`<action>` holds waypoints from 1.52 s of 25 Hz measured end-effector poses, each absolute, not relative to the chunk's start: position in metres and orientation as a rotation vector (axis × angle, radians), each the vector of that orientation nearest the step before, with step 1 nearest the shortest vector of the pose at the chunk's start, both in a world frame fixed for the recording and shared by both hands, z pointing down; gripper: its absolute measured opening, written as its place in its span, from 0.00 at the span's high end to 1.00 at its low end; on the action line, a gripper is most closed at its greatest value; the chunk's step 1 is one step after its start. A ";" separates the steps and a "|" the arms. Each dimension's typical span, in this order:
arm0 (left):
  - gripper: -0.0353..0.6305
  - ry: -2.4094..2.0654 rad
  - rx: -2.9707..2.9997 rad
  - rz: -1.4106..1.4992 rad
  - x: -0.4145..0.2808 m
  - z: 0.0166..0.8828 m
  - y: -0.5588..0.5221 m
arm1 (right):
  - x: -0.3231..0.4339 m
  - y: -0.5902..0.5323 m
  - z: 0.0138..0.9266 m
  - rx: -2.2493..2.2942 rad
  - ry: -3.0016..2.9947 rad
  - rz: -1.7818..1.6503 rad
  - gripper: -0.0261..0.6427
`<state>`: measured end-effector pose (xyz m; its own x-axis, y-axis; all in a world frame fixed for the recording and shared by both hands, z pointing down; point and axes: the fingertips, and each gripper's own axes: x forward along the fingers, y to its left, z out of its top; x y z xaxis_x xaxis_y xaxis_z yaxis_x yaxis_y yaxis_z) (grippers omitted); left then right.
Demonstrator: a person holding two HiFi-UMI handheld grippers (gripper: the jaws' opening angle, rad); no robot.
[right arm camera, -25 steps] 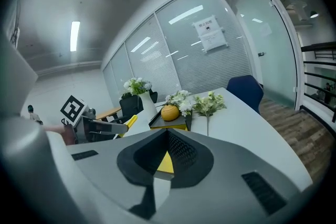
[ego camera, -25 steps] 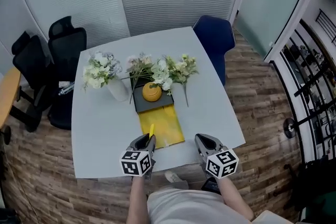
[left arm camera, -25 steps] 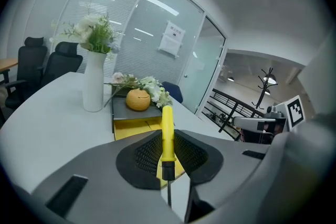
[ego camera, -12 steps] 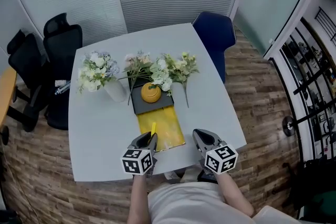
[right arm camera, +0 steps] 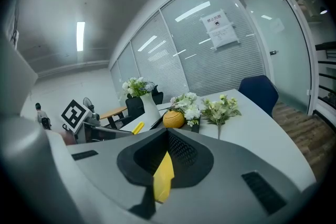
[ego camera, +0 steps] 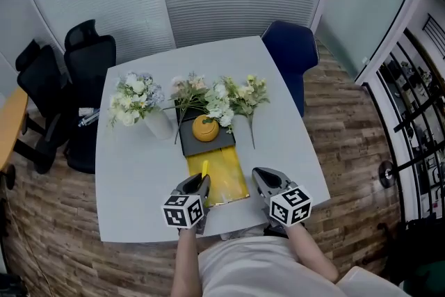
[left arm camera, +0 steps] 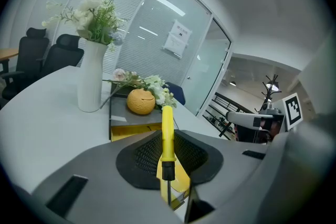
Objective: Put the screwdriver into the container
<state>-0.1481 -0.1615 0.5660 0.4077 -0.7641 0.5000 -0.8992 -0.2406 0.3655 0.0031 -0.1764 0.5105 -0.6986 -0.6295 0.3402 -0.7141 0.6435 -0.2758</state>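
Left gripper [ego camera: 198, 183] clamps the screwdriver [left arm camera: 167, 131] shaft, handle pointing forward over yellow container [ego camera: 228, 181].

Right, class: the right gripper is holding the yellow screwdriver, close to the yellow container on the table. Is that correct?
Not quite. The left gripper, not the right, is holding the yellow screwdriver, with its jaws closed on the handle; the left gripper view shows this. The rest stands: it is close to the yellow container on the table.

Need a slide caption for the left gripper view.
Left gripper, jaws shut on the yellow screwdriver, facing the yellow container.
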 end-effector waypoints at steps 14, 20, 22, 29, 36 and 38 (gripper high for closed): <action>0.84 -1.372 2.001 0.323 -0.144 0.589 -0.202 | 0.006 -0.225 0.532 1.079 -2.612 0.651 0.94; 0.84 -1.333 1.974 0.370 -0.135 0.611 -0.211 | 0.013 -0.237 0.550 1.091 -2.574 0.700 0.94; 0.84 -1.327 1.965 0.390 -0.133 0.617 -0.213 | 0.013 -0.239 0.556 1.082 -2.562 0.716 0.94; 0.84 -1.293 1.944 0.440 -0.126 0.635 -0.218 | 0.012 -0.245 0.569 1.057 -2.538 0.742 0.94; 0.84 -1.234 1.937 0.592 -0.112 0.659 -0.222 | 0.023 -0.257 0.579 1.082 -2.512 0.772 0.94; 0.84 -1.233 1.935 0.642 -0.108 0.666 -0.225 | 0.026 -0.258 0.583 1.084 -2.501 0.780 0.94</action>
